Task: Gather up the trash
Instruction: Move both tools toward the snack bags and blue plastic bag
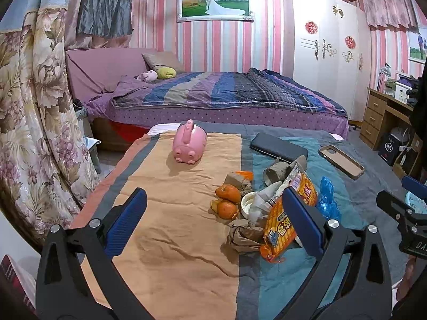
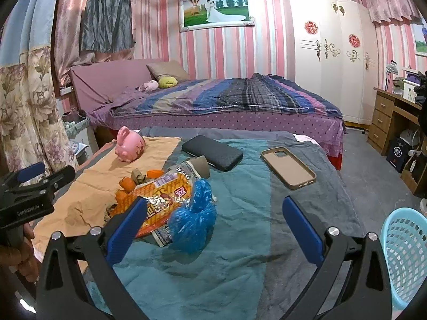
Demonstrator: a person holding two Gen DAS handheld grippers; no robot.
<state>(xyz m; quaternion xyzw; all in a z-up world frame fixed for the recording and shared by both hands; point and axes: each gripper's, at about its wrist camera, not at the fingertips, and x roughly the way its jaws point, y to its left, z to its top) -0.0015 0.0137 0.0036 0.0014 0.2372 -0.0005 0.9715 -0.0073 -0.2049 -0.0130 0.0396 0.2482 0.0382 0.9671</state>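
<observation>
1. Left wrist view: we're holding the left gripper (image 1: 213, 216) wide open over the striped cloth (image 1: 173, 226), with nothing between its jaws. The trash pile (image 1: 267, 208) is sitting just ahead, and our right-hand blue pad is covering part of the orange snack wrapper (image 1: 280, 229). We're seeing orange peels (image 1: 226, 200), crumpled brown paper (image 1: 242, 236) and a blue plastic bag (image 1: 327, 200), but the small stuff in the middle is too jumbled to name. The right gripper (image 1: 400, 208) is getting cut off at the frame edge.

2. Right wrist view: we're keeping the right gripper (image 2: 213, 224) fully open too, gripping nothing. The wrapper (image 2: 165, 197) and bag (image 2: 194, 213) are lying just beyond its left pad, which is hiding the wrapper's near corner. The blue basket (image 2: 403, 253) is half out of frame on the right.
</observation>
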